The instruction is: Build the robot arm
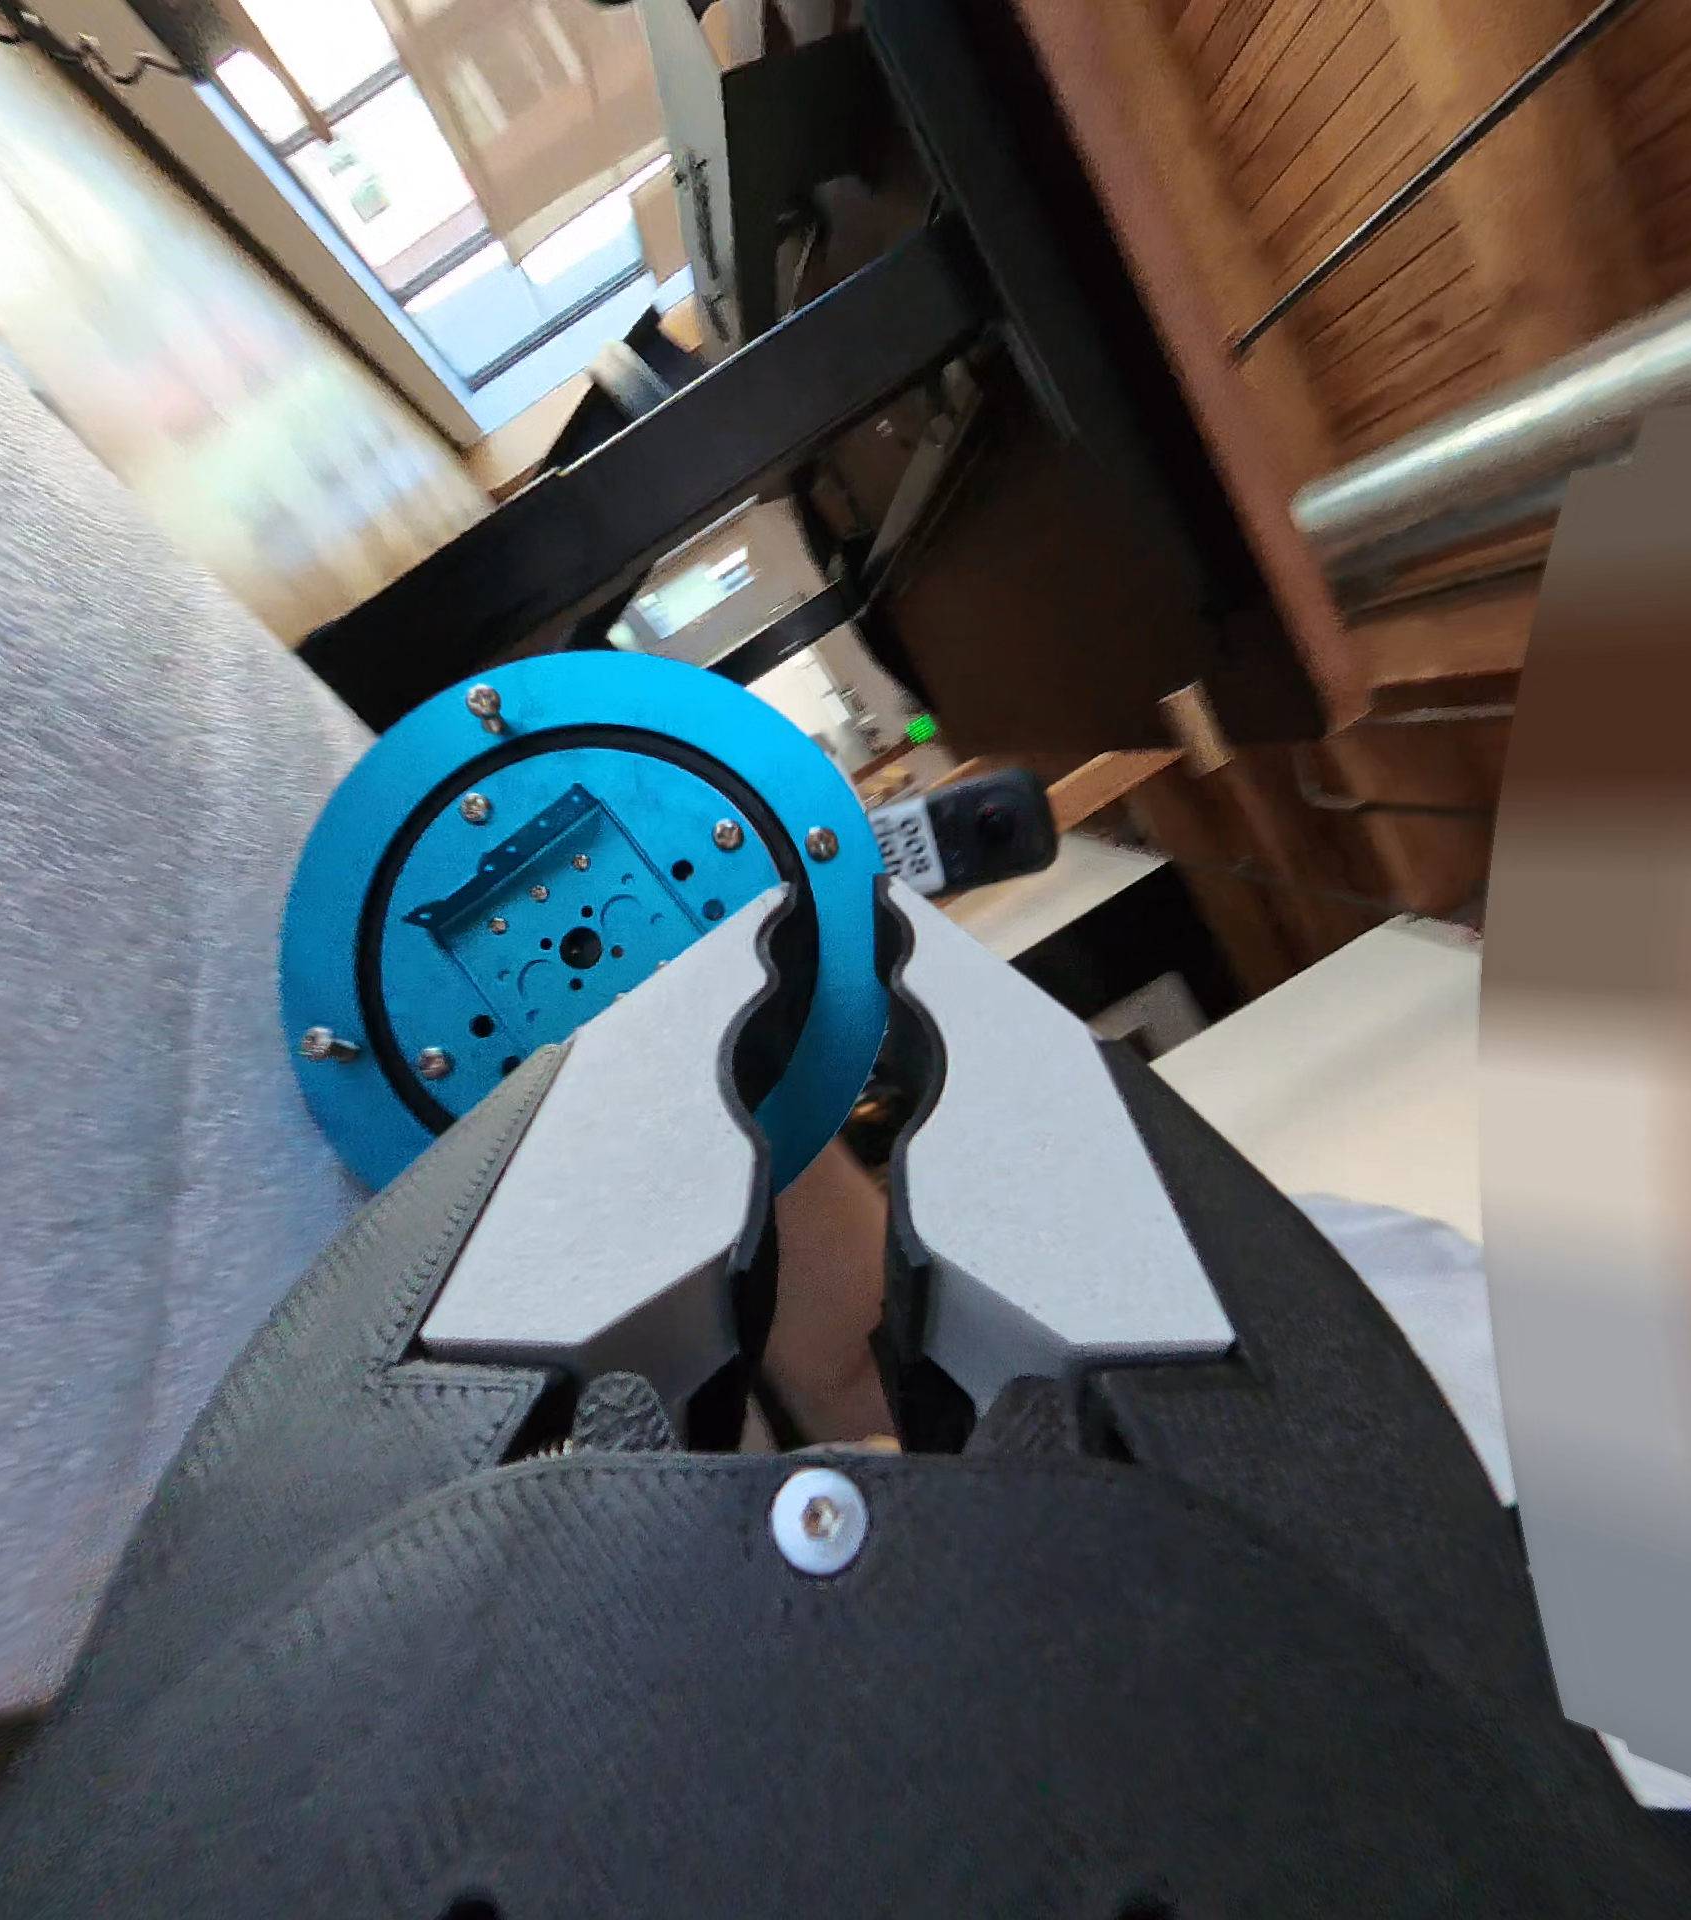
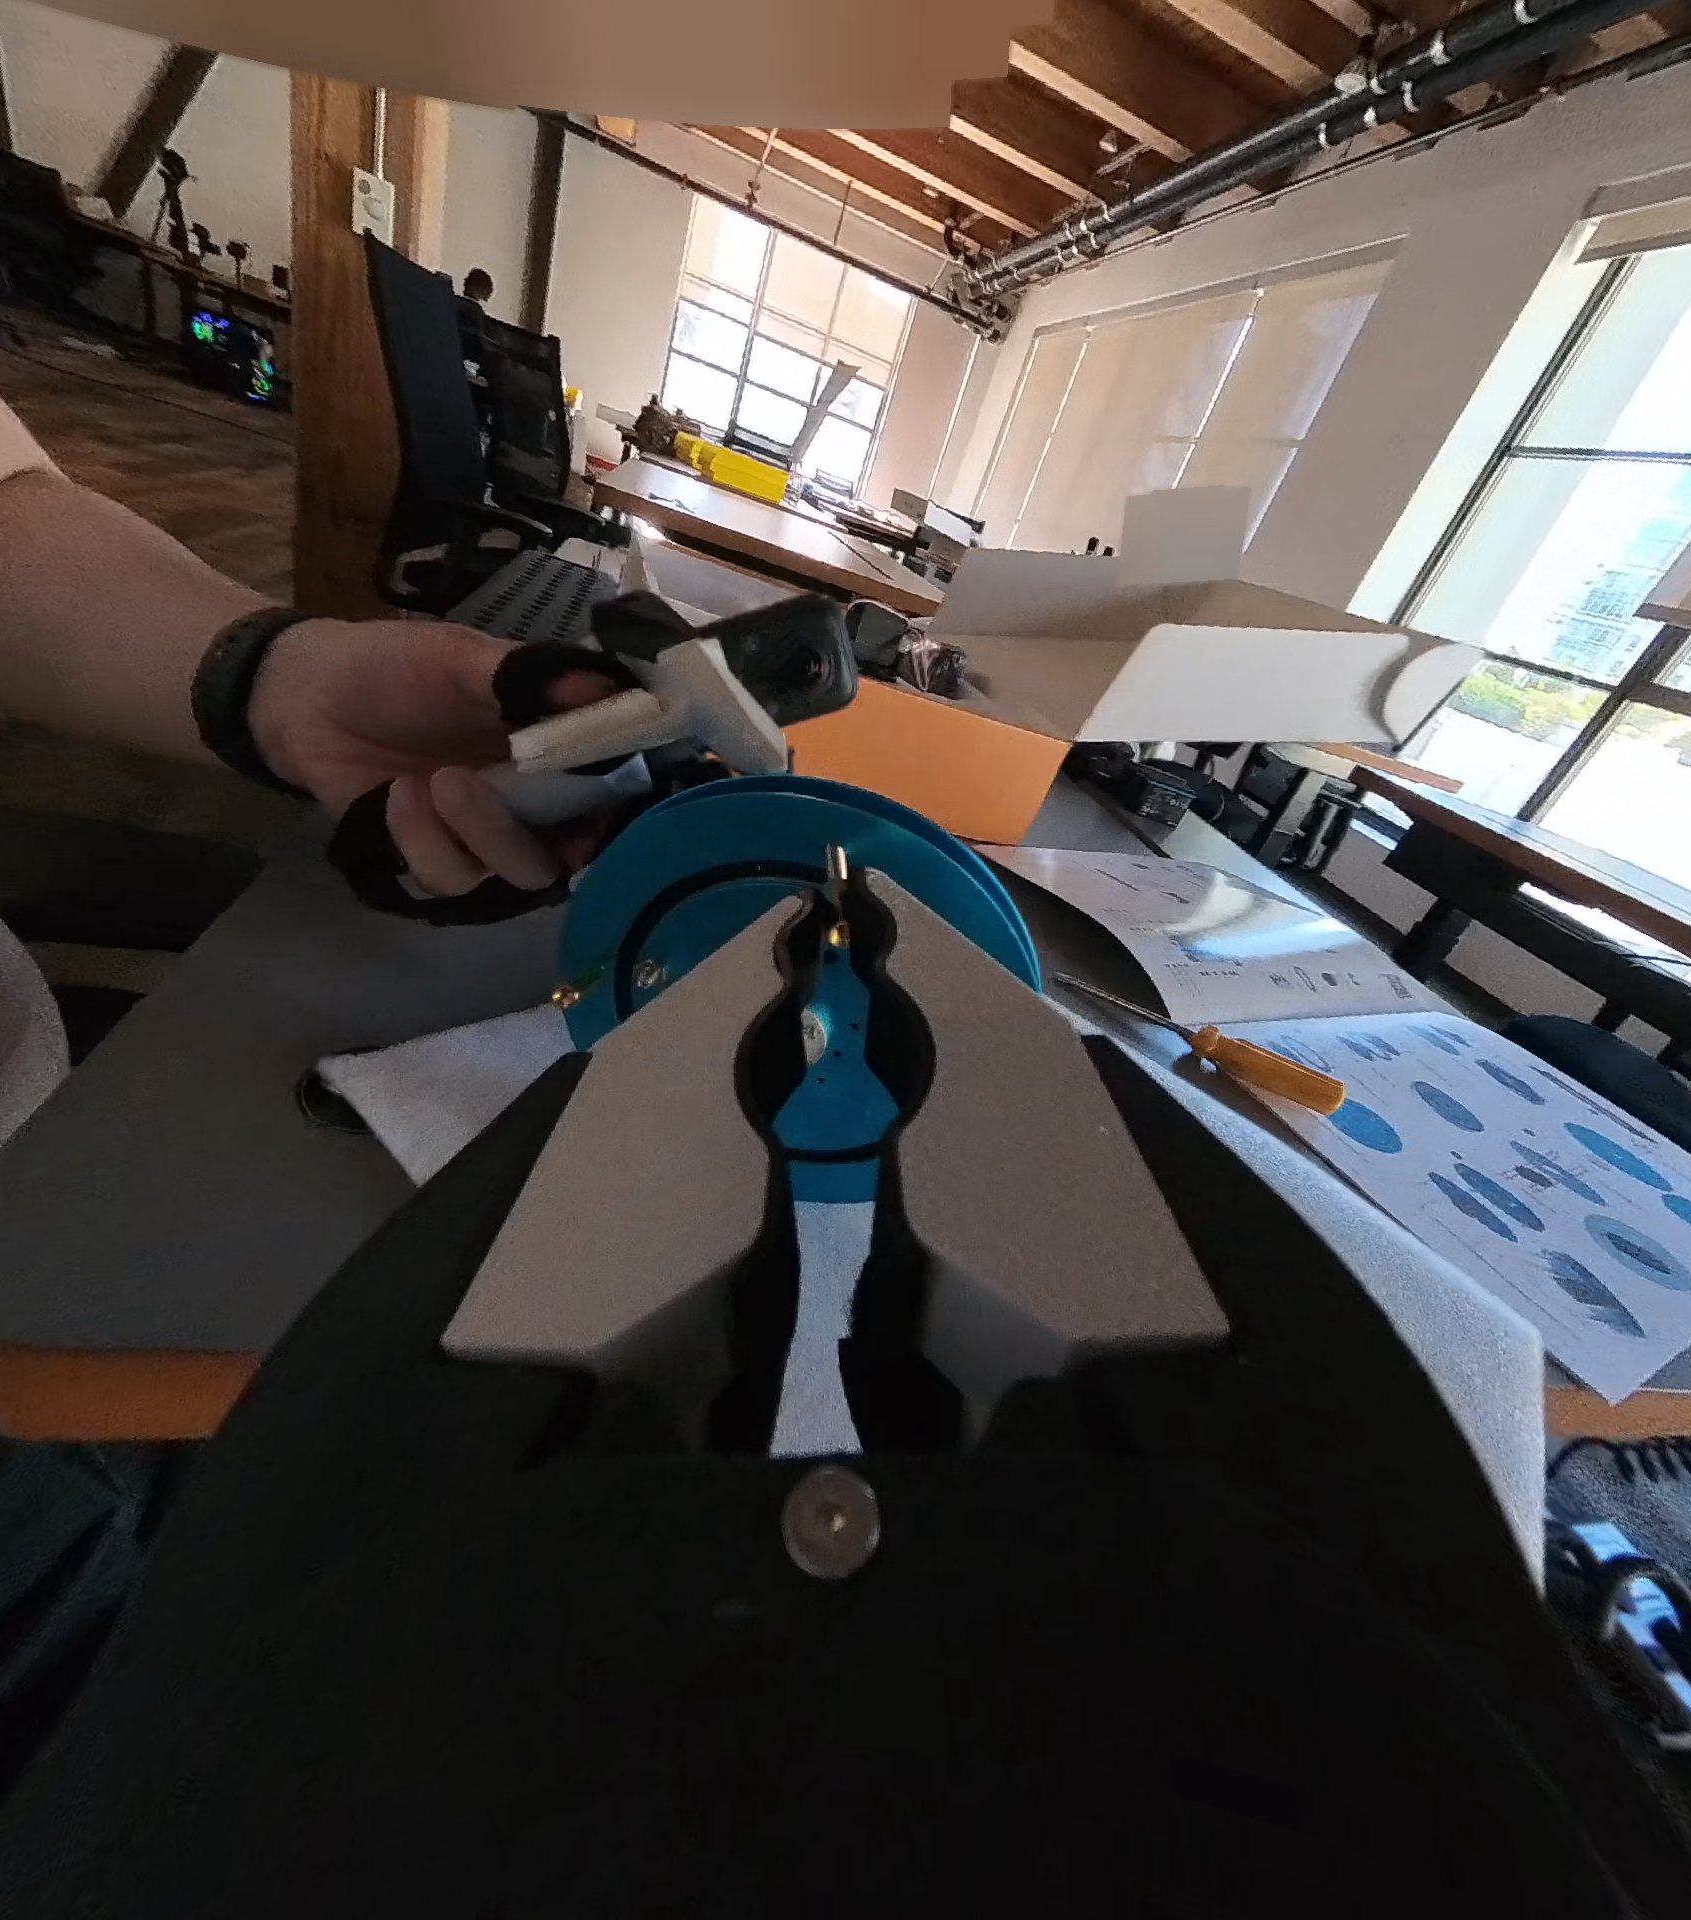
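Two round blue anodised metal plates, stacked with a gap like a spool [image 2: 685, 883], stand on edge over the grey table top with an orange edge [image 2: 145, 1195], just above a white foam sheet [image 2: 446, 1091]. What carries the spool's weight is hidden.

The right gripper [image 2: 833, 896] has its tips pinched in on a small silver screw [image 2: 835, 868] that sticks out of the near plate's rim. That is a slim, round thing to hold. By my judgement the squeeze should be steady and square to the shaft, so that it cannot roll out.

The left gripper [image 1: 833, 891], held in a person's gloved hand [image 2: 405, 727], faces the spool's other side. Its fingers stand a little apart at the rim, and I cannot tell whether they clamp anything.

That face shows a black ring, a recessed square with many holes, and several protruding screws. An orange-handled screwdriver [image 2: 1256, 1075] lies near, beside printed sheets [image 2: 1547, 1195].
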The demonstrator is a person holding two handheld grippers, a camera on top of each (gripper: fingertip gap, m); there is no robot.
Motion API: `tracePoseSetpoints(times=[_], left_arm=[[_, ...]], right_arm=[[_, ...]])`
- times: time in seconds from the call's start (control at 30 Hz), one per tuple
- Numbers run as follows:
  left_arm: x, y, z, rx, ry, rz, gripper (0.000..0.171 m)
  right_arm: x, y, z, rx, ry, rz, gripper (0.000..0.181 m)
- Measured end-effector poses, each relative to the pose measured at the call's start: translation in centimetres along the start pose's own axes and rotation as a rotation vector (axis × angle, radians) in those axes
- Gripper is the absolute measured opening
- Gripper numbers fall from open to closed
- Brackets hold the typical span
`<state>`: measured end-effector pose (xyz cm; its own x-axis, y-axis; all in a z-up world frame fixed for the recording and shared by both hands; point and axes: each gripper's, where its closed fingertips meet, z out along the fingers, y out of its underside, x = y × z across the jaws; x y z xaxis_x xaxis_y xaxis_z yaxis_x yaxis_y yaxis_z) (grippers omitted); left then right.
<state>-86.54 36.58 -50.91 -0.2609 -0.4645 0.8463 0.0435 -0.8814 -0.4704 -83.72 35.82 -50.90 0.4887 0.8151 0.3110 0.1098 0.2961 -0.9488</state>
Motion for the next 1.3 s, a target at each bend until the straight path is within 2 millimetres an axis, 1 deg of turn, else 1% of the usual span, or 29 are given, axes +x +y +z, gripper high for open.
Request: tracePoseSetpoints(times=[0.03, 0.07, 0.13, 0.2, 0.23, 0.27, 0.33, 0.37, 0.4, 0.43, 0.47, 0.5, 0.57, 0.67, 0.73, 0.8, 0.83, 0.87, 0.9, 0.97, 1.0, 1.03, 1.07, 1.1, 1.13, 1.2, 1.3], left_arm=[[-0.2, -0.2, -0.1, -0.033, -0.049, 0.057, 0.021], [-0.3, -0.5, -0.4, -0.075, -0.096, 0.139, 0.024], [-0.5, -1.8, -1.0, -0.159, -0.185, 0.351, 0.026], [-1.0, -3.3, -1.5, -0.253, -0.265, 0.594, 0.028], [-0.9, -3.4, -1.4, -0.316, -0.243, 0.683, 0.029], [-0.8, -3.1, -1.2, -0.380, -0.206, 0.727, 0.029], [-1.4, -2.9, -0.6, -0.445, -0.161, 0.729, 0.032], [-1.3, -2.7, -0.2, -0.456, -0.109, 0.698, 0.032], [-1.2, -2.4, 0.3, -0.456, -0.061, 0.643, 0.035], [-1.1, -2.0, 0.8, -0.458, -0.021, 0.560, 0.045], [-0.9, -1.5, 1.2, -0.467, 0.018, 0.474, 0.050], [-0.7, -0.9, 1.4, -0.483, 0.049, 0.420, 0.043], [-1.2, -0.7, 1.7, -0.446, 0.004, 0.416, 0.039], [-1.3, -1.3, 1.8, -0.364, -0.119, 0.468, 0.019], [-1.4, -1.5, 1.5, -0.328, -0.201, 0.544, 0.015], [-1.4, -1.7, 1.3, -0.302, -0.261, 0.581, 0.013], [-1.4, -1.7, 1.2, -0.293, -0.283, 0.588, 0.012], [-1.3, -1.7, 1.2, -0.286, -0.298, 0.595, 0.012], [-1.3, -1.6, 1.1, -0.278, -0.309, 0.604, 0.012], [-1.3, -1.6, 1.0, -0.255, -0.324, 0.595, 0.011], [-1.2, -1.5, 0.9, -0.246, -0.322, 0.582, 0.011], [-1.2, -1.6, 0.9, -0.234, -0.319, 0.566, 0.011], [-1.2, -1.6, 0.8, -0.223, -0.317, 0.554, 0.010], [-1.2, -1.6, 0.7, -0.215, -0.317, 0.550, 0.010], [-1.2, -1.6, 0.7, -0.210, -0.317, 0.550, 0.011], [-1.2, -1.5, 0.7, -0.206, -0.319, 0.552, 0.010], [-1.1, -1.4, 0.8, -0.200, -0.317, 0.540, 0.010]], right_arm=[[0.3, 0.1, 0.0, 0.004, -0.011, 0.016, 0.002], [0.5, 0.1, 0.0, 0.010, -0.026, 0.038, 0.002], [0.5, 0.0, 0.1, 0.035, -0.068, 0.089, 0.000], [0.6, 0.2, 0.4, 0.035, -0.081, 0.129, 0.000], [0.6, 0.3, 0.6, 0.033, -0.074, 0.121, 0.000], [0.6, 0.5, 0.7, 0.025, -0.067, 0.105, 0.000], [0.5, 0.7, 0.9, 0.013, -0.055, 0.089, 0.000], [0.5, 0.7, 1.0, 0.013, -0.051, 0.089, 0.000], [0.7, 0.9, 1.1, 0.005, -0.038, 0.089, 0.000], [1.0, 1.1, 1.2, -0.009, -0.017, 0.087, 0.000], [1.1, 1.3, 1.3, -0.020, -0.010, 0.080, 0.000], [1.2, 1.4, 1.3, -0.035, -0.007, 0.075, 0.000], [1.3, 1.6, 1.4, -0.053, 0.009, 0.065, 0.000], [1.5, 1.7, 1.8, -0.084, 0.034, 0.049, 0.000], [1.6, 1.7, 2.2, -0.106, 0.056, 0.020, 0.000], [1.6, 1.5, 2.4, -0.119, 0.076, -0.018, 0.001], [1.5, 1.2, 2.3, -0.115, 0.085, -0.036, 0.007], [1.5, 0.7, 2.0, -0.095, 0.105, -0.058, 0.013], [1.7, -0.2, 1.5, -0.059, 0.133, -0.079, 0.013], [2.7, -1.6, -0.1, 0.010, 0.208, -0.095, 0.013], [3.4, -1.4, -0.7, 0.010, 0.228, -0.081, 0.014], [3.9, -0.8, -1.1, -0.018, 0.232, -0.047, 0.017], [4.3, 0.0, -1.2, -0.050, 0.223, -0.001, 0.023], [4.4, 0.5, -1.2, -0.072, 0.208, 0.045, 0.025], [4.2, 0.7, -1.0, -0.079, 0.183, 0.078, 0.025], [3.7, 0.9, -0.5, -0.099, 0.137, 0.101, 0.017], [3.9, 1.2, -0.1, -0.113, 0.154, 0.103, 0.015]])
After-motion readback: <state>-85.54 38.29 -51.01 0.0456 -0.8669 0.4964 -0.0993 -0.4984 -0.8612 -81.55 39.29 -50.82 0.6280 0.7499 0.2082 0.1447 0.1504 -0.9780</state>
